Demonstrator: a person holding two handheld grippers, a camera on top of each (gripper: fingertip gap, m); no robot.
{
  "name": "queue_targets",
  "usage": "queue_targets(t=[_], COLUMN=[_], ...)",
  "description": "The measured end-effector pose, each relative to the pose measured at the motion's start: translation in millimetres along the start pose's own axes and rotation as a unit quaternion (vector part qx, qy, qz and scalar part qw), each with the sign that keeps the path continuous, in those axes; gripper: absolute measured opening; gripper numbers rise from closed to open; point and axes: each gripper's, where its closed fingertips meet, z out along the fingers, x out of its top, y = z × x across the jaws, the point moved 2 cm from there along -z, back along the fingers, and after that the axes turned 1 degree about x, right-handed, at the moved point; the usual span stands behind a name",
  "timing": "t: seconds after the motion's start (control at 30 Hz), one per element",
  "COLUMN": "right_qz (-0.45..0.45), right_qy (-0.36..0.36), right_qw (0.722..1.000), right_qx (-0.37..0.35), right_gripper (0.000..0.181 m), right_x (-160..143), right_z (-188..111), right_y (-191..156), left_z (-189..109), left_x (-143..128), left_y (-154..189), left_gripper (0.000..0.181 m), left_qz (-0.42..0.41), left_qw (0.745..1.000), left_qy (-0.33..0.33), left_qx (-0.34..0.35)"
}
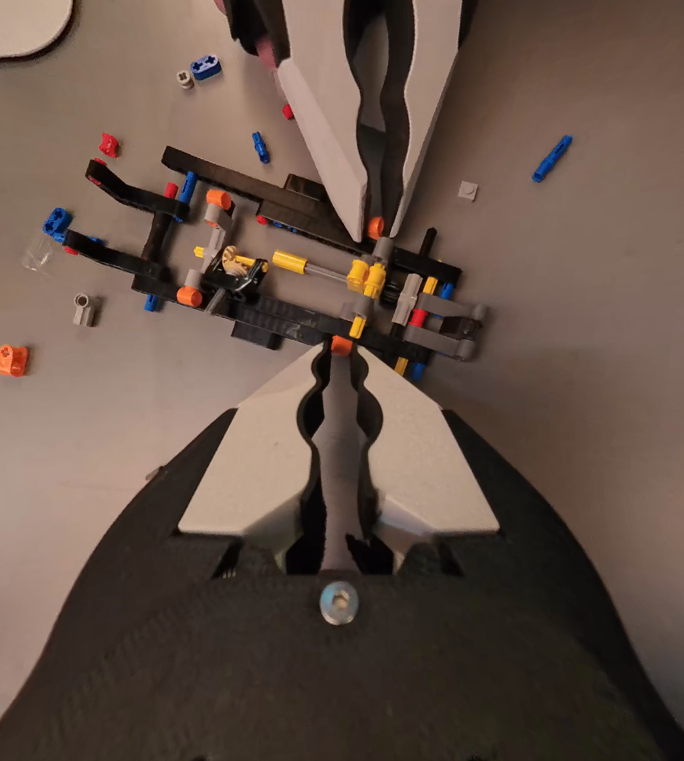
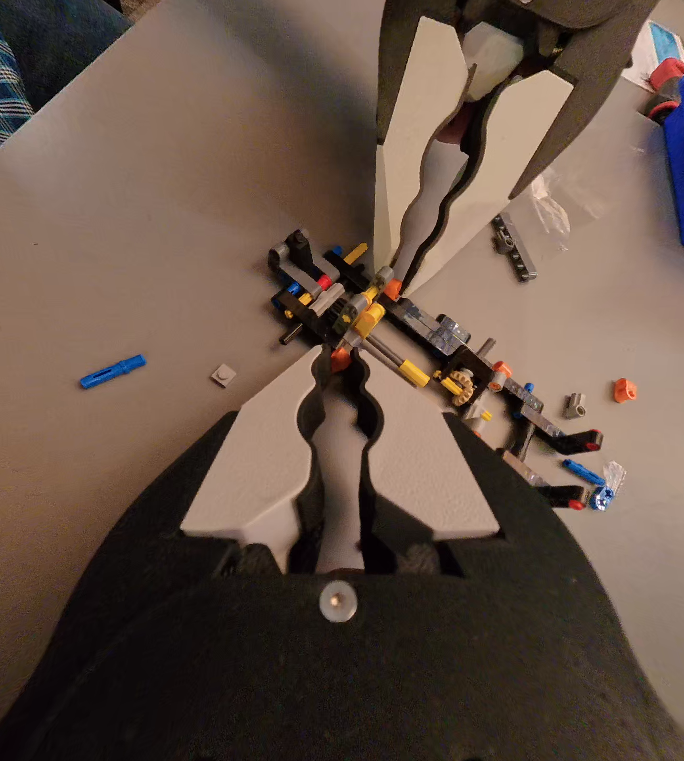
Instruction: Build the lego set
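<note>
Both claws pinch orange pieces (image 1: 341,345) amid scattered loose bricks (image 1: 11,360).

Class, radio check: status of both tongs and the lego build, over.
Left tongs shut on an orange bush, right tongs on the opposite one. Chassis flat on the table. Loose blue pin nearby, nothing blocking.

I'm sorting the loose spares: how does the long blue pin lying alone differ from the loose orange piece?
The long blue pin is slender and rod-shaped; the loose orange piece is short and blocky with holes. They lie off opposite ends of the chassis. Both sit untouched on the table.
</note>
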Motion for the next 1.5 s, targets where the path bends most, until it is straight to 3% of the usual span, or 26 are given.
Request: queue_targets(t=[0.03, 0.7, 0.83, 1.0, 1.1, 1.27, 1.5], right_qz=[0.0, -0.019, -0.014, 0.016, 0.049, 0.084, 0.1], right_qy=[0.0, -0.014, -0.012, 0.01, 0.0, -0.04, -0.057], right_qw=[1.0, 1.0, 1.0, 1.0, 0.999, 0.996, 0.993], right_qx=[0.001, 0.001, -0.005, -0.011, 0.003, 0.006, -0.003], right_gripper=[0.007, 0.007, 0.008, 0.025, 0.019, 0.023, 0.009], right_x=[0.0, -1.7, -0.4, 5.4, 0.5, -3.1, -6.8], right_z=[0.1, -2.3, -2.9, -12.8, -19.6, -9.9, -4.1], right_y=[-0.1, -3.5, -2.8, 0.4, -1.1, -5.1, -3.9], left_z=[-0.1, 0.1, -0.6, -4.9, -9.9, -4.8, 1.3], left_x=[0.2, 5.6, 6.8, 6.9, 4.6, 0.2, -1.0], left_y=[-0.3, -0.4, 1.2, 1.9, 2.3, 8.2, 11.9], left_gripper=[0.007, 0.006, 0.008, 0.011, 0.015, 0.015, 0.009], left_qz=[-0.001, -0.16, -0.16, -0.175, -0.191, -0.199, -0.213], left_qw=[1.0, 0.972, 0.975, 0.978, 0.978, 0.978, 0.976], left_qy=[-0.006, -0.074, -0.063, -0.031, -0.014, -0.002, 0.006], left_qx=[-0.007, -0.158, -0.142, -0.105, -0.08, -0.053, -0.035])
